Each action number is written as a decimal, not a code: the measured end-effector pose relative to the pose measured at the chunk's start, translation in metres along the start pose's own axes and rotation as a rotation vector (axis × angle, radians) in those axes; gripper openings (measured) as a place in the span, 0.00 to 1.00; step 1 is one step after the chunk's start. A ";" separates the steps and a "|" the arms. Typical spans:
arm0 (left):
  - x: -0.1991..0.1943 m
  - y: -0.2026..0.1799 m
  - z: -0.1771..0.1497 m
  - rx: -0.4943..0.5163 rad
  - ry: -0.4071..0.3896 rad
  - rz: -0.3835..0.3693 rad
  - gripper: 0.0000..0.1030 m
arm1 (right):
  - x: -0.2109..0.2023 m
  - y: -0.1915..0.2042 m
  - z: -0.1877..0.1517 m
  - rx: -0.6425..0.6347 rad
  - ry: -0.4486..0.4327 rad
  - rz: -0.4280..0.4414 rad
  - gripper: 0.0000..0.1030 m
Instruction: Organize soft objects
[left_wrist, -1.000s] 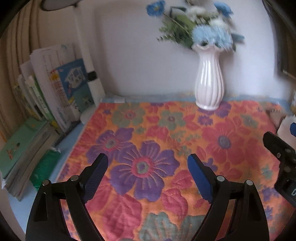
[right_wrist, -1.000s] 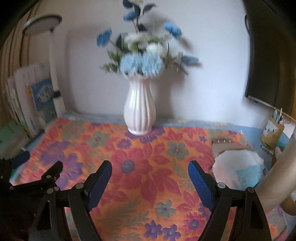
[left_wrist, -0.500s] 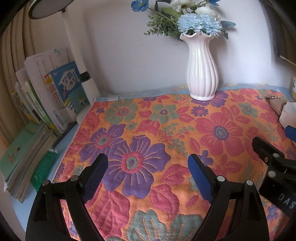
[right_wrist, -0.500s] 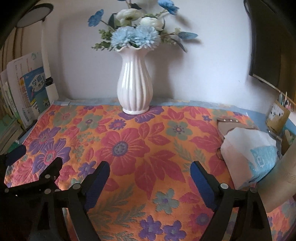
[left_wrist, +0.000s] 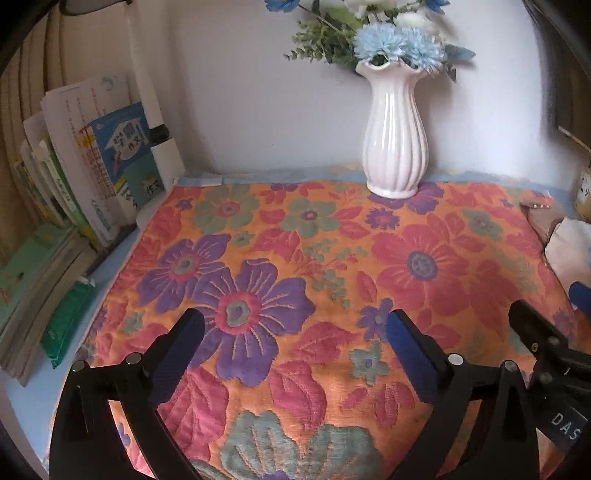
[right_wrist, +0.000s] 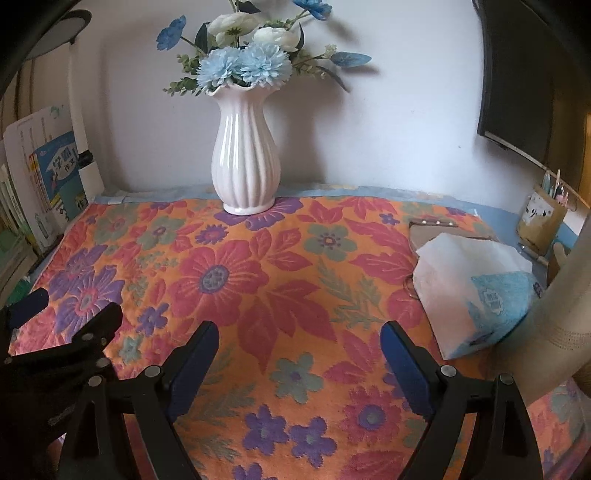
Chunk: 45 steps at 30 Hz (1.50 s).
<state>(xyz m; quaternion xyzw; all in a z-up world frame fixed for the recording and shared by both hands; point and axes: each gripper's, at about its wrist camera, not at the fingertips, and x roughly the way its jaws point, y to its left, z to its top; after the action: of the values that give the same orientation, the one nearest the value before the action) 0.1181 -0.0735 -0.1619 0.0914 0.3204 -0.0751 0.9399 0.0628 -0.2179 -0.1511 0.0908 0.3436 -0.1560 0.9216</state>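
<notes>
A flowered orange cloth (left_wrist: 332, 258) covers the table; it also shows in the right wrist view (right_wrist: 280, 280). A soft white tissue pack with a blue print (right_wrist: 476, 291) lies on its right side, its edge visible in the left wrist view (left_wrist: 569, 247). My left gripper (left_wrist: 293, 332) is open and empty above the cloth's near left part. My right gripper (right_wrist: 299, 343) is open and empty above the near middle, left of the pack. Each gripper shows at the edge of the other's view.
A white vase of blue and white flowers (right_wrist: 245, 162) stands at the back centre, also in the left wrist view (left_wrist: 397, 140). Books (left_wrist: 92, 166) lean at the left. A brown flat item (right_wrist: 428, 230) lies behind the pack. A pen holder (right_wrist: 539, 218) stands far right.
Both views have shifted: the vase sits lower and nearer in frame, so both grippers have tilted or moved forward a little. Both grippers stay open and empty.
</notes>
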 end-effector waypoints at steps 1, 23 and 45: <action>-0.003 0.002 0.000 -0.007 -0.012 -0.003 0.96 | 0.000 0.000 0.000 0.003 -0.002 -0.004 0.86; -0.011 0.003 -0.003 -0.015 -0.060 -0.010 0.96 | -0.013 0.007 0.001 -0.024 -0.084 -0.033 0.86; -0.007 0.006 -0.002 -0.015 -0.040 -0.015 0.96 | -0.011 0.009 0.001 -0.032 -0.078 -0.044 0.86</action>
<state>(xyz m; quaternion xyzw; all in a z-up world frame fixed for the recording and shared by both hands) 0.1121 -0.0670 -0.1587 0.0804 0.3029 -0.0816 0.9461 0.0587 -0.2075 -0.1427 0.0624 0.3119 -0.1739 0.9320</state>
